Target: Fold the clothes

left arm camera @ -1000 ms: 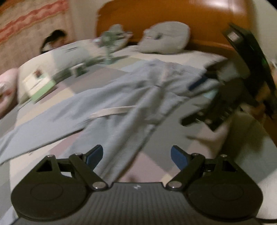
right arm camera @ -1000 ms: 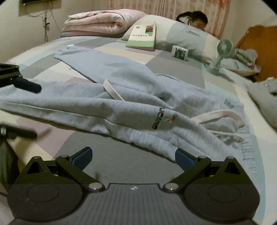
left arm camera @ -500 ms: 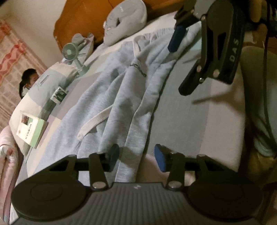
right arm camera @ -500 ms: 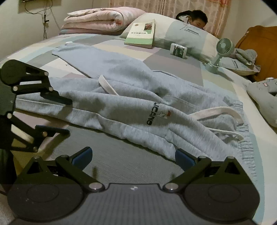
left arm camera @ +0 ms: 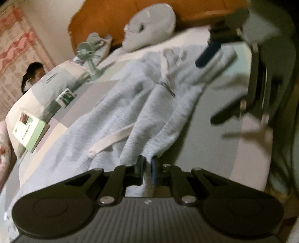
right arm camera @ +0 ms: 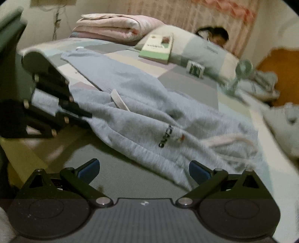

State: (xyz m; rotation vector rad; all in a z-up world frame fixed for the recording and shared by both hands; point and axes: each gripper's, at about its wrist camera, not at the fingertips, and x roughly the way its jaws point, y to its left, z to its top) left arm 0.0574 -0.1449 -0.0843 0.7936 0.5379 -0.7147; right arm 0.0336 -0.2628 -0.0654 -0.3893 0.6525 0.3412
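Observation:
Light grey sweatpants [left arm camera: 142, 104] with white drawstrings lie spread along the bed, a dark logo [right arm camera: 165, 137] showing on them. My left gripper [left arm camera: 147, 166] is shut on the near edge of the pants, the cloth pinched between its blue pads. In the right wrist view it [right arm camera: 82, 114] enters from the left and grips that same edge, lifting it a little. My right gripper [right arm camera: 143, 171] stands open just above the grey sheet in front of the pants, nothing between its fingers. The left wrist view shows it [left arm camera: 243, 74] blurred at the upper right, near the waistband.
A green book [right arm camera: 157, 49], a small box [right arm camera: 195, 69] and a mint desk fan [right arm camera: 243, 72] sit by a long pillow [right arm camera: 205, 52]. A person [right arm camera: 216, 36] is behind it. Folded pink quilt [right arm camera: 115, 28] at the back; grey bundle [left arm camera: 149, 26] by the wooden headboard [left arm camera: 196, 9].
My left gripper has closed from open onto the pants' near edge and tugs it up. The right gripper stays open and has shifted slightly toward the waistband.

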